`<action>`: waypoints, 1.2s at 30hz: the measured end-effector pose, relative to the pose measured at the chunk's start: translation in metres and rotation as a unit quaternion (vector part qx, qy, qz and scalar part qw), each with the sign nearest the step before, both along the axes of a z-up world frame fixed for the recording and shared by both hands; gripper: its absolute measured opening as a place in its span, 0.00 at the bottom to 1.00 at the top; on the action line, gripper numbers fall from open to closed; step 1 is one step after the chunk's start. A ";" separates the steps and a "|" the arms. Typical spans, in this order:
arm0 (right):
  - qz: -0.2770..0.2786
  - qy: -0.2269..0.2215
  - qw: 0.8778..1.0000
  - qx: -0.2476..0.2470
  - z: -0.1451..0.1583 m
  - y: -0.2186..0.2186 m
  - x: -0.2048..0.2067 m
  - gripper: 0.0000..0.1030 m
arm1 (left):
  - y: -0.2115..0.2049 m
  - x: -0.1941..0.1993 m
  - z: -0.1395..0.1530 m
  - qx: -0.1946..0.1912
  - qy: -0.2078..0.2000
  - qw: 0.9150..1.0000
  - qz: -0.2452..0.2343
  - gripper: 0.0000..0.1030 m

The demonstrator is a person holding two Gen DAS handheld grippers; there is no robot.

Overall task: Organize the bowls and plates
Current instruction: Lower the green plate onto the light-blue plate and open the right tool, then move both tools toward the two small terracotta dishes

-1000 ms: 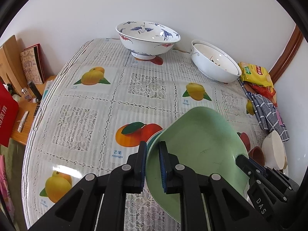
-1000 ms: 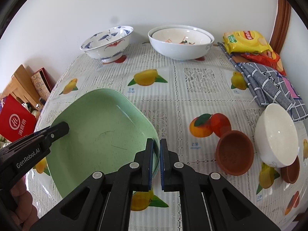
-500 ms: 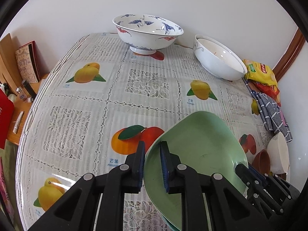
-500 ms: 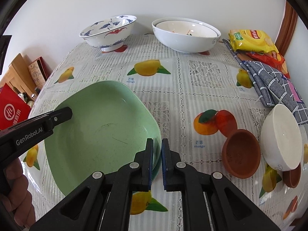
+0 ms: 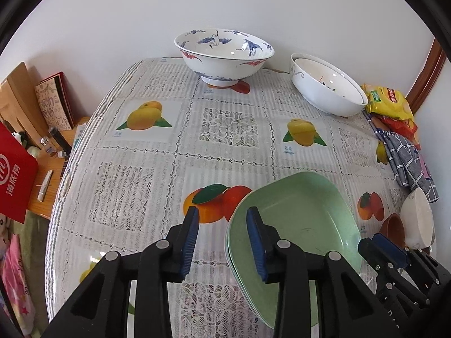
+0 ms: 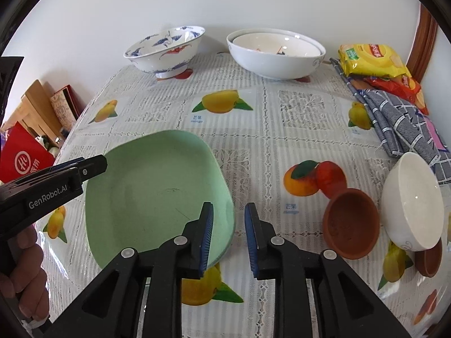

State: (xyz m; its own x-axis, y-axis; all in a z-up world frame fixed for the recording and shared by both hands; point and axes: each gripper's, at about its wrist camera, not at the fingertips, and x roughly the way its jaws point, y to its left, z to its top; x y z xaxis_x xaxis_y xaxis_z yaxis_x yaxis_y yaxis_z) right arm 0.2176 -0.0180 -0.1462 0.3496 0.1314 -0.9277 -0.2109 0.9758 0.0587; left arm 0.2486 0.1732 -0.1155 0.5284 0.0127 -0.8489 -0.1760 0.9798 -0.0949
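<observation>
A pale green plate (image 5: 296, 219) (image 6: 157, 194) lies on a second green plate on the fruit-print tablecloth (image 5: 225, 129). My left gripper (image 5: 222, 239) straddles the plate's left rim. Its jaws are opening, with the rim between them and a gap at each pad. My right gripper (image 6: 229, 235) straddles the plate's right rim the same way, its jaws opening too and its pads clear of the rim. Each gripper shows in the other's view: the right gripper (image 5: 383, 250) and the left gripper (image 6: 84, 169).
A blue-and-white crane bowl (image 6: 165, 49) and nested white bowls (image 6: 274, 53) stand by the back wall. At right are a brown clay bowl (image 6: 351, 222), a tilted small white bowl (image 6: 411, 202), a checked cloth (image 6: 400, 118) and a snack bag (image 6: 372, 59). A hand (image 6: 25, 276) holds the left gripper.
Both grippers were shut on the green plate's rim and have let go, their jaws parting. The plate has settled flat onto the plate beneath it.
</observation>
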 end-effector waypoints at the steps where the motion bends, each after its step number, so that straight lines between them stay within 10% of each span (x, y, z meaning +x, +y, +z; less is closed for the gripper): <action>1: 0.000 -0.002 1.000 0.000 0.003 -0.001 -0.001 0.23 | -0.001 -0.002 0.003 0.001 -0.002 1.000 0.001 0.32; 11: -0.030 -0.038 0.999 -0.018 0.041 -0.047 -0.022 0.46 | -0.041 -0.026 0.038 -0.017 -0.039 0.999 -0.013 0.32; 36: -0.175 -0.057 0.981 -0.054 0.050 -0.276 -0.066 0.53 | -0.200 -0.033 0.029 -0.023 -0.017 0.997 -0.078 0.46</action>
